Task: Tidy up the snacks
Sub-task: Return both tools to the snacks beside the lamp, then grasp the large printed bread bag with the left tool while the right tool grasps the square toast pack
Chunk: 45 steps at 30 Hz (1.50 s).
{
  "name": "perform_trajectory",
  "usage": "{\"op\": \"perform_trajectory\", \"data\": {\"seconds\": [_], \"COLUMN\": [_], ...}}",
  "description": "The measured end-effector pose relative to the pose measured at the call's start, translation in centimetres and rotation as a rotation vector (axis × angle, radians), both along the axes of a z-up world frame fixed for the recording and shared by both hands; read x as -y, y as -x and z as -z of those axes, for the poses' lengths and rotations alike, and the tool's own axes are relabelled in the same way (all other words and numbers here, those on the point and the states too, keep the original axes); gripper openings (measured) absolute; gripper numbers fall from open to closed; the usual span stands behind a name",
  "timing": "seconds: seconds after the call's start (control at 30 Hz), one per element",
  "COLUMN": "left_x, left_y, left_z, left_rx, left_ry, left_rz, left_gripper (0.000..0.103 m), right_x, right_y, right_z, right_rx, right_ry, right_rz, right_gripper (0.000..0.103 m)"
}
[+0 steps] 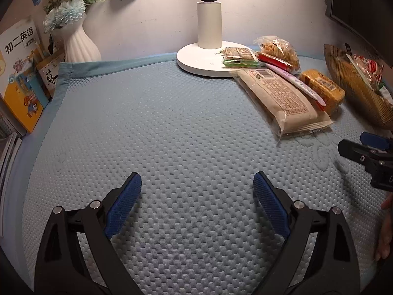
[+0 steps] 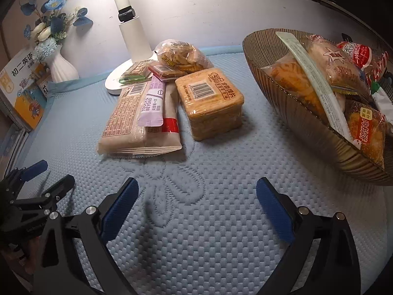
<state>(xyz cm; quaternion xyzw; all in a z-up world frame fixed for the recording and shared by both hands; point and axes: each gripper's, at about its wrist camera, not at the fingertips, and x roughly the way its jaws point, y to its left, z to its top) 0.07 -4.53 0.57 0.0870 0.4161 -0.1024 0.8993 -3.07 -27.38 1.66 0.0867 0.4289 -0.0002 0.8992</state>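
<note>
Blue-padded fingers [image 2: 275, 211] of the right gripper [image 2: 196, 201] sit spread wide over the quilted blue mat [image 2: 221, 245] on the desk, pinching nothing. Left gripper [image 1: 197, 196] likewise spread and empty, low over bare mat, well apart from the snacks.

Snacks: a loose cluster beside the lamp base [image 2: 115, 83]. Long beige packet [image 2: 127, 123] nearest, with a purple sachet [image 2: 152, 105] lying on top of it; orange cracker block [image 2: 211, 103] just beside it, standing free. Further back a clear bag of twists [image 2: 181, 54] and two small flat packs, partly stacked. Ribbed basket [image 2: 307, 127] to the right already holds several wrapped items, heaped high.

Judgement: step in hand is the next pick, right gripper. Cracker block looks the best candidate: rigid, free-standing, closest to the basket. Straddle its narrow sides and close gently, since the wrap may slip. Taking the beige packet first would likely tip off the sachet. Set down in the basket's lower near side, as the pile may spill.
</note>
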Motion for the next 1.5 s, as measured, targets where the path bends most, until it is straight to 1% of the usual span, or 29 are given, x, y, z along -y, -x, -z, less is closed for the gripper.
{"op": "perform_trajectory", "data": {"seconds": [0.03, 0.1, 0.17, 0.23, 0.3, 0.37, 0.4, 0.5, 0.57, 0.63, 0.7, 0.77, 0.87, 0.93, 1.03, 1.07, 1.1, 1.17, 1.23, 1.27, 1.3, 1.37, 1.43, 1.5], "left_x": [0.6, 2.0, 3.8, 5.9, 8.3, 9.5, 9.7, 9.3, 9.5, 10.4, 11.4, 11.8, 12.1, 12.4, 13.1, 13.2, 13.3, 13.0, 11.9, 11.2, 10.3, 8.1, 5.7, 3.2], "left_y": [0.0, 0.0, 0.0, -0.5, -1.4, -2.6, -3.4, -4.9, -5.5, -5.9, -6.4, -7.0, -7.6, -7.9, -8.2, -8.3, -8.3, -7.9, -7.3, -6.8, -6.2, -5.2, -4.0, -2.7], "left_z": [-0.1, -1.1, -2.8, -4.3, -4.6, -4.1, -3.7, -2.6, -2.1, -1.7, -1.1, -0.7, -0.2, 0.0, 0.2, 0.3, 0.2, 0.1, 0.0, -0.1, 0.0, 0.1, 0.1, 0.2], "left_rx": [-0.008, -0.016, 0.008, 0.033, 0.042, 0.018, -0.010, -0.087, -0.106, -0.095, -0.093, -0.096, -0.093, -0.090, -0.086, -0.091, -0.090, -0.074, -0.073, -0.068, -0.062, -0.067, -0.072, -0.067], "left_ry": [-0.015, -0.006, 0.021, 0.036, 0.011, 0.023, 0.049, 0.158, 0.195, 0.171, 0.153, 0.152, 0.154, 0.139, 0.100, 0.090, 0.081, 0.064, 0.072, 0.064, 0.054, 0.056, 0.056, 0.035], "left_rz": [0.015, 0.060, 0.093, 0.121, 0.134, 0.128, 0.122, 0.103, 0.105, 0.103, 0.110, 0.094, 0.079, 0.082, 0.088, 0.096, 0.109, 0.145, 0.177, 0.184, 0.189, 0.210, 0.235, 0.243], "left_gripper": [0.091, 0.090, 0.091, 0.094, 0.094, 0.094, 0.094, 0.094, 0.094, 0.094, 0.095, 0.096, 0.099, 0.100, 0.100, 0.097, 0.092, 0.088, 0.085, 0.084, 0.084, 0.084, 0.083, 0.084], "right_x": [0.3, 1.2, 2.1, 3.5, 4.9, 6.1, 6.3, 6.2, 6.3, 6.5, 6.9, 7.7, 8.6, 8.7, 8.5, 8.3, 8.2, 8.1, 7.8, 7.7, 7.6, 7.2, 6.5, 5.5], "right_y": [0.0, 0.2, 0.5, 0.7, 0.9, 1.4, 1.7, 2.1, 2.5, 2.6, 2.5, 2.5, 2.7, 2.8, 2.9, 2.7, 2.8, 2.7, 2.4, 2.3, 2.2, 1.9, 1.4, 0.8], "right_z": [0.0, -0.2, -0.4, -0.3, 0.0, 0.0, -0.1, -0.4, -0.7, -0.9, -0.8, -0.4, -0.2, -0.2, -0.3, -0.4, -0.4, -0.5, -0.5, -0.6, -0.6, -0.7, -0.7, -0.9], "right_rx": [0.004, 0.019, 0.035, 0.044, 0.046, 0.072, 0.080, 0.095, 0.114, 0.120, 0.114, 0.107, 0.118, 0.117, 0.112, 0.110, 0.109, 0.106, 0.102, 0.099, 0.095, 0.085, 0.066, 0.032], "right_ry": [-0.019, -0.058, -0.102, -0.171, -0.231, -0.313, -0.324, -0.335, -0.345, -0.360, -0.359, -0.391, -0.452, -0.457, -0.438, -0.432, -0.427, -0.421, -0.412, -0.406, -0.400, -0.376, -0.337, -0.273], "right_rz": [0.004, 0.027, 0.058, 0.089, 0.134, 0.133, 0.133, 0.112, 0.097, 0.100, 0.133, 0.154, 0.144, 0.144, 0.142, 0.141, 0.141, 0.140, 0.140, 0.139, 0.137, 0.135, 0.131, 0.129], "right_gripper": [0.096, 0.096, 0.096, 0.096, 0.086, 0.087, 0.087, 0.090, 0.091, 0.091, 0.091, 0.090, 0.093, 0.093, 0.093, 0.093, 0.093, 0.093, 0.093, 0.094, 0.095, 0.095, 0.097, 0.098]}}
